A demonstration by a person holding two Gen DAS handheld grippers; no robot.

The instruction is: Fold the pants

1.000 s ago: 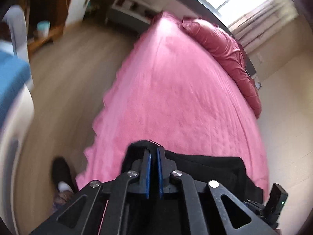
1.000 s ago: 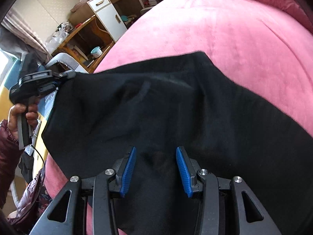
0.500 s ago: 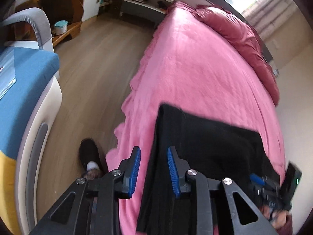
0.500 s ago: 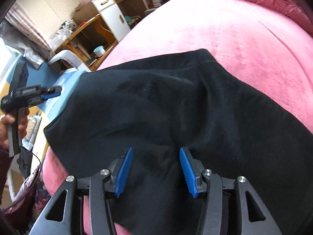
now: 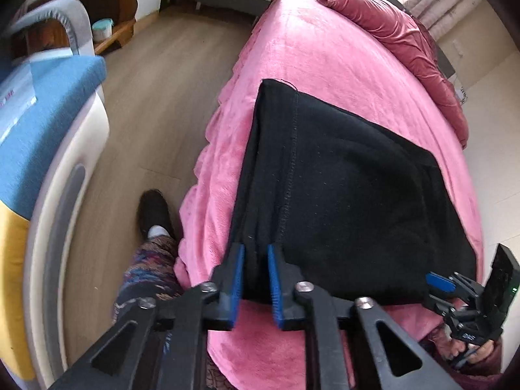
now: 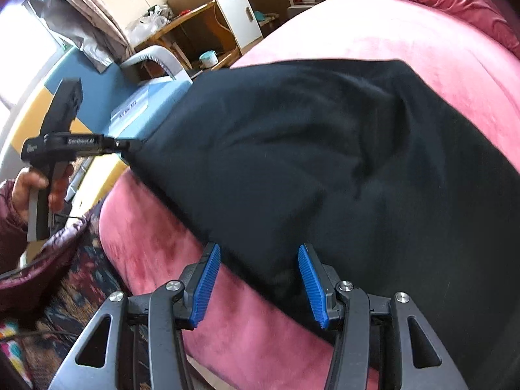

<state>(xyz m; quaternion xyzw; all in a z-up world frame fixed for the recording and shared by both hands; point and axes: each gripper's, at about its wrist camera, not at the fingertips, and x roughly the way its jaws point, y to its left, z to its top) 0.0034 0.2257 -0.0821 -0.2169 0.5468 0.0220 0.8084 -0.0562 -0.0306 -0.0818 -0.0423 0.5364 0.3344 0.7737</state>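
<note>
Black pants (image 5: 341,175) lie folded flat on the pink bed (image 5: 325,58), near its front edge. My left gripper (image 5: 255,279) is open, its blue pads either side of the pants' near left edge. My right gripper (image 6: 256,279) is open wide, its pads straddling the pants' (image 6: 325,149) near edge. In the right wrist view the left gripper (image 6: 130,145) points at the pants' left corner. In the left wrist view the right gripper (image 5: 438,281) sits at the pants' near right corner.
A blue, white and yellow cot (image 5: 39,149) stands left of the bed across wood floor (image 5: 156,97). A dark pink duvet (image 5: 406,42) lies along the far side. My foot (image 5: 152,208) stands by the bed edge. A wooden desk (image 6: 195,26) is behind.
The left gripper opened and let the pants go; they now lie flat on the bed. Both grippers drew back toward the near edge. The right gripper stays open.
</note>
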